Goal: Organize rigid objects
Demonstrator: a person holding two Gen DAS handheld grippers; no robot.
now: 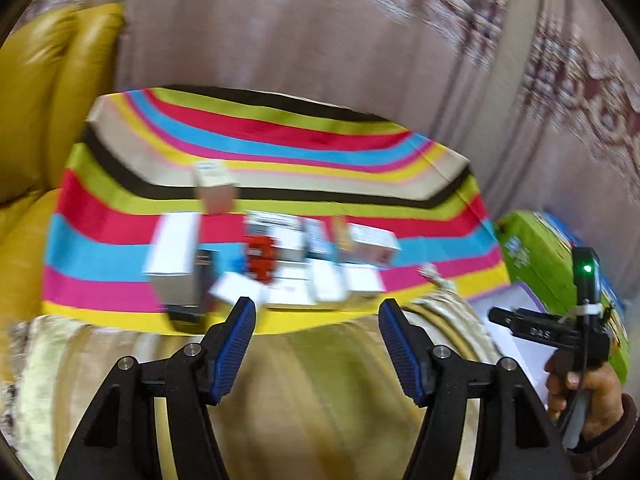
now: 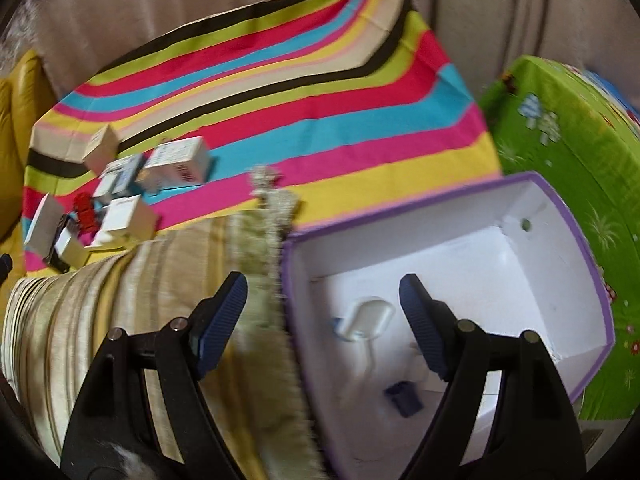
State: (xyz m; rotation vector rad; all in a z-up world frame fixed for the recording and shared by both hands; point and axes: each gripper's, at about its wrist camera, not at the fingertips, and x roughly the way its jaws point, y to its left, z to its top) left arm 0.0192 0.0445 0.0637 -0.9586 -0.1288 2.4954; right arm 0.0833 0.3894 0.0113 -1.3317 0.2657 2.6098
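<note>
Stripes of a bright cloth (image 1: 280, 128) covered the counter ahead of both claws. Right of it, a purple-rimmed white box (image 2: 576, 280) lay partly under the right claw (image 2: 324, 292), whose jaws stood wide and empty; inside it sat a small white item (image 2: 370, 316) and a dark blue piece (image 2: 404, 398). Small cartons (image 1: 276, 260) clustered just beyond the left claw (image 1: 316, 312), also wide and holding nothing. Crowding looked like the main risk: a jaw closing on one carton could topple its neighbours or pinch two together. Motion blur hid the carton labels, and their exact number could not be told.
</note>
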